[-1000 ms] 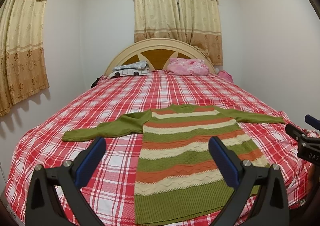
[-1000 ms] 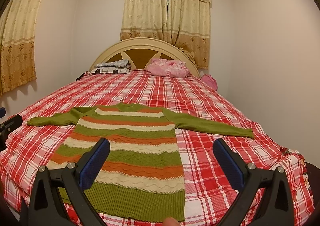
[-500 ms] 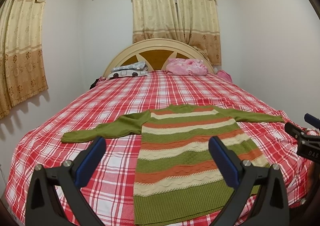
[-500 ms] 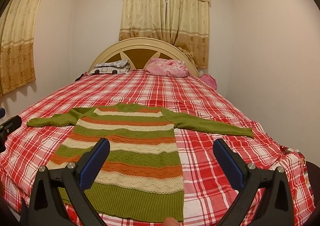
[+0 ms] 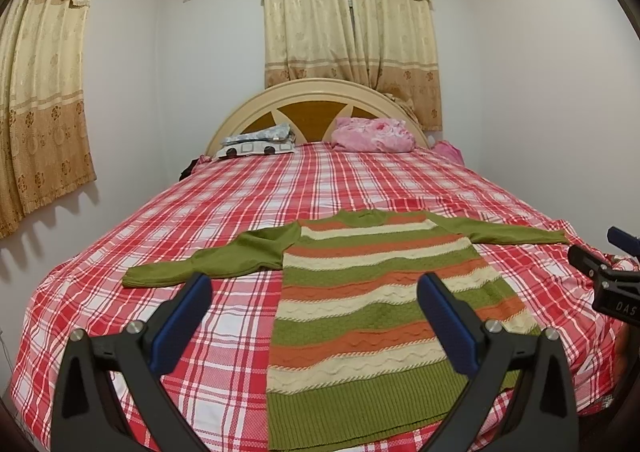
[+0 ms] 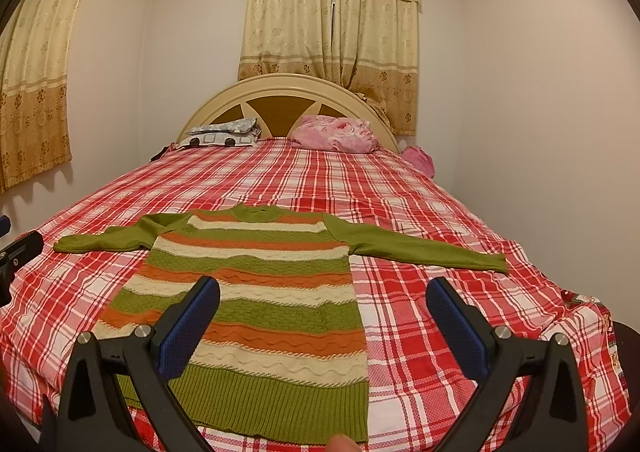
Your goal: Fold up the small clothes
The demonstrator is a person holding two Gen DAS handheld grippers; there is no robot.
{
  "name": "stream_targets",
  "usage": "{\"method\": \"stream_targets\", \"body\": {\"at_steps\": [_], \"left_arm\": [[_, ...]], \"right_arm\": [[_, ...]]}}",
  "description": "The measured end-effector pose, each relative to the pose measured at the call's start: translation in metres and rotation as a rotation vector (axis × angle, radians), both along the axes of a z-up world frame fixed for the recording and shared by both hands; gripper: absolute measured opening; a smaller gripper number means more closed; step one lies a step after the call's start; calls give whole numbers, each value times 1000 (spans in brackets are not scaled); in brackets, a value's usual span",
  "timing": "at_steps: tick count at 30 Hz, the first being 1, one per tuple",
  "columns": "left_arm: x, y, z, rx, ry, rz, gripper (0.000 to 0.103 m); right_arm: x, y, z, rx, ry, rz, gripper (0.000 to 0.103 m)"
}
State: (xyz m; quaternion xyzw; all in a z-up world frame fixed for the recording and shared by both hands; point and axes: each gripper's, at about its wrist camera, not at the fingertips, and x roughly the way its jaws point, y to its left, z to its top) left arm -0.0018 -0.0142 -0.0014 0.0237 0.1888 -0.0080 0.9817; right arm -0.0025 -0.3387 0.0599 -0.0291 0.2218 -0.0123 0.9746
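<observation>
Red plaid bedspread [image 5: 248, 219] fills the left wrist view, and the striped sweater [image 5: 384, 304] lies flat on it, sleeves out, barely shifted from a second ago; the left gripper [image 5: 314, 318] hovers over its left edge, jaws wide apart, nothing gripped. From the right wrist view it's the same story: the right gripper [image 6: 322, 318] hangs spread over the sweater's right edge, so I'd say no fold has begun.

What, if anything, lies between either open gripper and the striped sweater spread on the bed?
Nothing visible does. The sweater lies flat on the bed, sleeves out, with nothing on it. The left gripper and right gripper are open with only air before them. The pillows sit far back by the headboard.
</observation>
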Motion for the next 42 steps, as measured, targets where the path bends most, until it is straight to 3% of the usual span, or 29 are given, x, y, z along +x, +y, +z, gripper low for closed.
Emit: {"method": "stream_targets", "body": {"at_steps": [15, 23, 42], "left_arm": [[6, -6, 0, 23, -6, -18, 103], [28, -19, -6, 67, -2, -54, 103], [114, -52, -21, 177, 37, -142, 103]], "right_arm": [[4, -5, -4, 6, 6, -11, 102], [17, -12, -15, 9, 40, -25, 102], [114, -76, -48, 21, 155, -138, 102]]}}
